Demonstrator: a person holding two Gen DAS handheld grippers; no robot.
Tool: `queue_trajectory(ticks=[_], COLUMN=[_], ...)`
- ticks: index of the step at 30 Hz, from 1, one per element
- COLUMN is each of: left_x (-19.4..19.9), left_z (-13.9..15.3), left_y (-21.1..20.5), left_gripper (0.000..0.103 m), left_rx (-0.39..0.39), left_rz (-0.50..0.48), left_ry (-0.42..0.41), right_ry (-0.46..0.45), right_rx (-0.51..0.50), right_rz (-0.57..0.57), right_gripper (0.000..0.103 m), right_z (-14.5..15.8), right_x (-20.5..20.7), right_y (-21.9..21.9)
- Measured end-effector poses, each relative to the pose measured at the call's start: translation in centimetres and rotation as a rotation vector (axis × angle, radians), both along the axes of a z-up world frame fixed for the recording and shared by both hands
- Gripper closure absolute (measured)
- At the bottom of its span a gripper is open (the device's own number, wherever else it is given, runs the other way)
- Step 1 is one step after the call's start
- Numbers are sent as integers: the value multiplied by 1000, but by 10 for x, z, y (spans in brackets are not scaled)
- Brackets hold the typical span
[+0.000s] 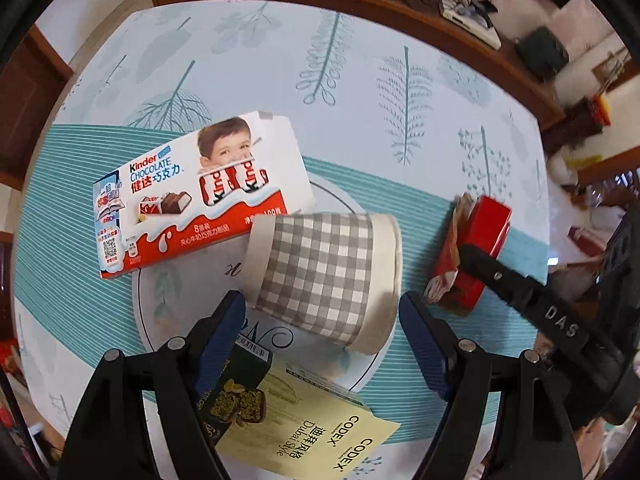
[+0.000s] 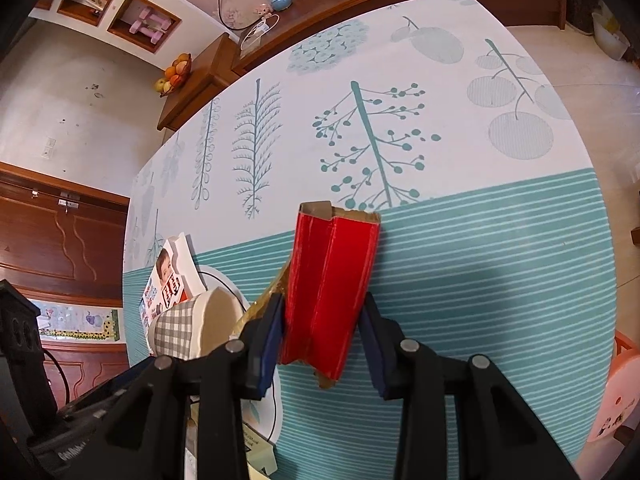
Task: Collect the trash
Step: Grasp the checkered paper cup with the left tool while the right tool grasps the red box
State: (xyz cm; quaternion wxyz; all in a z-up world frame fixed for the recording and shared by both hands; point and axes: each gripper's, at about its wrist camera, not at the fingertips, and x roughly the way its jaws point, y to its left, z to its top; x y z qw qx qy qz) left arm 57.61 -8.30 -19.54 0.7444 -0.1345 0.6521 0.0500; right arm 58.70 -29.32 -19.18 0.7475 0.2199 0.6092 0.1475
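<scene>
A: Where's the trash?

B: The red carton (image 2: 330,284), torn at both ends, sits on the teal-striped part of the table (image 2: 500,264), clamped between the fingers (image 2: 272,340) of the right gripper (image 2: 324,332).

A: And the left gripper (image 1: 320,344)?

B: Its fingers (image 1: 224,332) stand wide, pointing down over a grey checked paper cup (image 1: 324,276) lying on its side, not touching it. A Kinder chocolate box (image 1: 200,196) lies just behind the cup, and a Codex chocolate box (image 1: 280,412) lies nearer, partly under the left finger.
</scene>
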Motion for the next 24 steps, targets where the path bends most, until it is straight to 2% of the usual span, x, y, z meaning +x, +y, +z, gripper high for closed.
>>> queue_trajectory(ticks=[3,9,19,22,24], left_x=[1,-9,-15,-22,-24], left_z=[-1,-9,-37,-40,-37], left_y=[-1,16,37,46,49], left_gripper=[25,25,26,37,47], left_rx=[-11,-69,-247,-290,-295], left_rz=[30,179,427,493,503], left_ry=[12,2,-34,-68,-99], right_ry=[0,-15,-36,-40,-42], right_rx=[16,7,-12,-12,-11], right_rz=[4,22,50,55,54], right_gripper=[66,65,66,66,66], right_z=[-2,-1,-1,-1,-1], right_x=[0,1,0,-1,-2], right_y=[-2,0,6,5,5])
